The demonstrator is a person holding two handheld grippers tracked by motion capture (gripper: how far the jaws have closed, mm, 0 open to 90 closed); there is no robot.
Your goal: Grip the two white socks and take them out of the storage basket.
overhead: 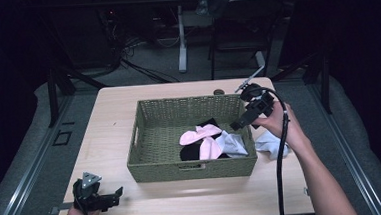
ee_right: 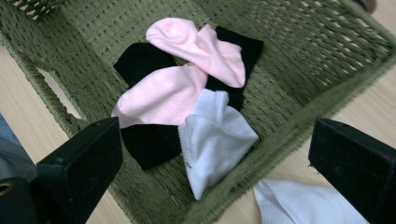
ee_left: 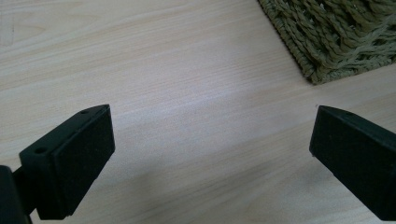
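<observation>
Socks: pink pair (ee_right: 187, 70), black (ee_right: 144, 140) and one white (ee_right: 215, 135) in woven basket (overhead: 192, 170); one white sock (overhead: 271, 143) left on table (overhead: 109, 117). Right tongs (overhead: 249, 115) and left tongs (overhead: 106, 200) open, empty.

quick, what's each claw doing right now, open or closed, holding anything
Left claw: open, empty, low over the table.
Right claw: open, empty, above the basket of socks.

Two pink socks (ee_right: 187, 79), black socks (ee_right: 140, 60) and a white sock (ee_right: 215, 140) are lying heaped in the olive woven basket (overhead: 157, 169); another white sock (overhead: 271, 143) is lying outside, touching its right wall.
</observation>
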